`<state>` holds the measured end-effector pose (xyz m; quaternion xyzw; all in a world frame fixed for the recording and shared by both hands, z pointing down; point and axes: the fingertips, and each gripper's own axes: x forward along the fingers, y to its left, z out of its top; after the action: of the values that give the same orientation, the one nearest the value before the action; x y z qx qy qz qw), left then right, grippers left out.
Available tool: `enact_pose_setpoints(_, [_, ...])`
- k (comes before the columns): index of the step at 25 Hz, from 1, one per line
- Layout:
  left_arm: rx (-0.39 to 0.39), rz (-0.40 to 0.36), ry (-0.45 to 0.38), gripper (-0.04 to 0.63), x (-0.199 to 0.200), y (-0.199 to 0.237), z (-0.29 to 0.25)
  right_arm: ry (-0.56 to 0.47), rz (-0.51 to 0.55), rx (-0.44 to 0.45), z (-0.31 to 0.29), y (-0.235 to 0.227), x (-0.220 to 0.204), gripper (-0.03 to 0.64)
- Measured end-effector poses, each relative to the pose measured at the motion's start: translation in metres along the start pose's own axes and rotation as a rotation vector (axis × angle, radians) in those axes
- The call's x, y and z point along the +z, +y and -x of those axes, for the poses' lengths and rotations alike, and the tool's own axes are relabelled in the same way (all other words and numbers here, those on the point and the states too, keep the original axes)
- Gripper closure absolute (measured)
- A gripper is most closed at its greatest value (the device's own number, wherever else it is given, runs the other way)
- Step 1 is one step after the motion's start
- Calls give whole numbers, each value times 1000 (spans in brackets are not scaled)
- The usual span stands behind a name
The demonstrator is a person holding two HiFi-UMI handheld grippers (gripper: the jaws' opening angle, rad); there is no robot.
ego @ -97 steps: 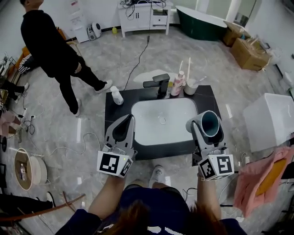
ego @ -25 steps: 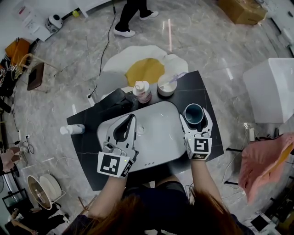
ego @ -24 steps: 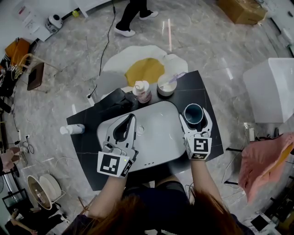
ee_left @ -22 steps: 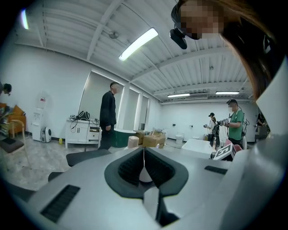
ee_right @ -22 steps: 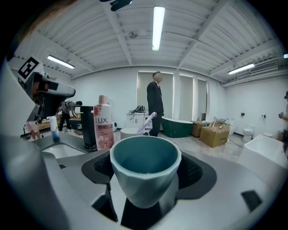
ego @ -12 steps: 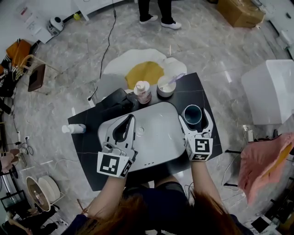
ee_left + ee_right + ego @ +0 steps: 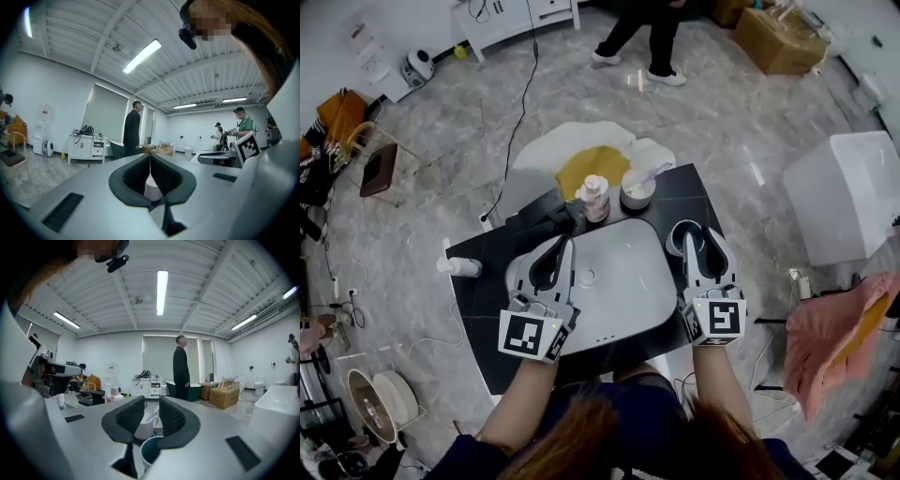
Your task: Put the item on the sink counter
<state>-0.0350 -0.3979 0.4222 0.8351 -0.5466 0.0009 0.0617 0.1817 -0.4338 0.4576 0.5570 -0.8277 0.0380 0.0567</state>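
A teal cup (image 7: 680, 234) stands upright on the black sink counter (image 7: 483, 300), right of the white basin (image 7: 619, 277). My right gripper (image 7: 701, 246) hovers just over and behind it. In the right gripper view the cup (image 7: 151, 452) lies below the jaws, outside them. The right gripper (image 7: 152, 406) is closing to a narrow gap with nothing between the pads. My left gripper (image 7: 568, 240) hangs over the basin's left side. Its pads meet in the left gripper view (image 7: 150, 161) and hold nothing.
A black faucet (image 7: 546, 217), a pink bottle (image 7: 596, 199) and a white cup with a toothbrush (image 7: 637, 192) stand behind the basin. A small white bottle (image 7: 461, 267) lies at the counter's left end. A white box (image 7: 844, 202) and pink cloth (image 7: 839, 337) are to the right. A person (image 7: 652, 28) walks beyond.
My right gripper's jaws stood wide around the teal cup; now they have come off it and narrowed, and the cup stands free. The person behind walked right. The left gripper kept still.
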Motion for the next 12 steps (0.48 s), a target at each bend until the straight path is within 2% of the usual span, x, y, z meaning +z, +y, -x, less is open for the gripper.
enact_pose_setpoints(3, [-4,-7,-30,572,15,-1,9,-46,1,-21,17,8,26,600])
enact_pose_setpoints(12, [-12,-19,-105,572,53,-3,46,-128,-36,5,61,42,82,601])
